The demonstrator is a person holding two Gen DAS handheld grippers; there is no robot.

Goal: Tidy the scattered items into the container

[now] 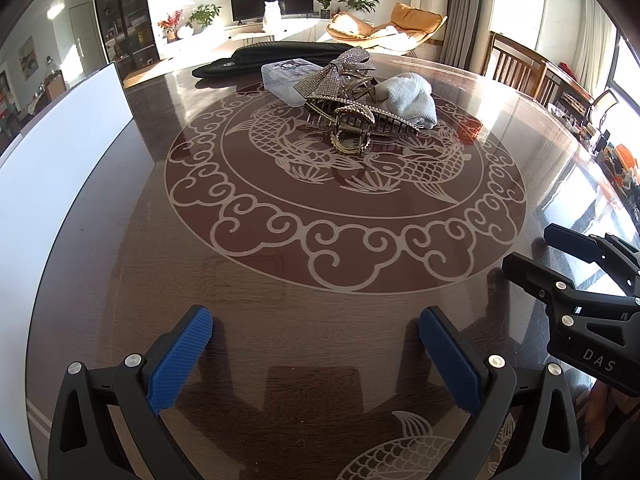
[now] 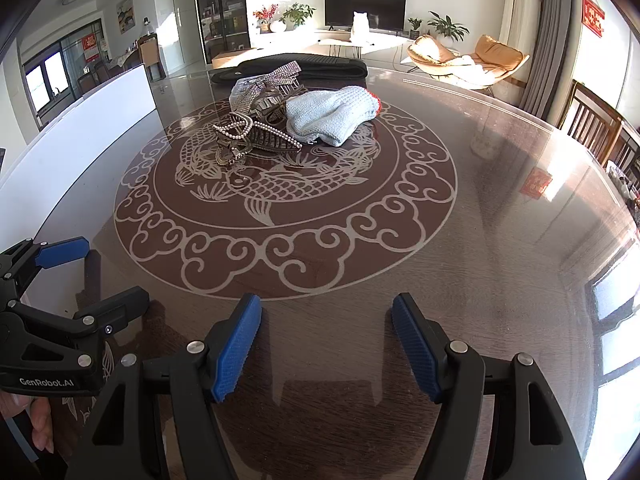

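A heap of items lies at the middle of the round fish-patterned table [image 1: 120, 280]: a sparkly bow hair clip [image 1: 340, 70], a pearl-edged claw clip [image 1: 354, 130] and a light blue knitted cloth [image 1: 414, 96] with a red edge. Behind them stands a clear plastic box [image 1: 282, 80], which is mostly hidden in the right wrist view. Low over the near table edge, my left gripper [image 1: 315, 316] is open and empty, far short of the heap. My right gripper [image 2: 326, 302] is beside it, also open and empty. The right view shows the bow [image 2: 280, 74], pearl clip [image 2: 236, 132] and cloth [image 2: 328, 116].
A white board [image 1: 60, 168] stands along the table's left edge. A black bag [image 1: 280, 54] lies at the far side. Wooden chairs [image 1: 516, 68] stand beyond the right rim. A person's hand [image 2: 40, 420] holds the left gripper [image 2: 112, 270].
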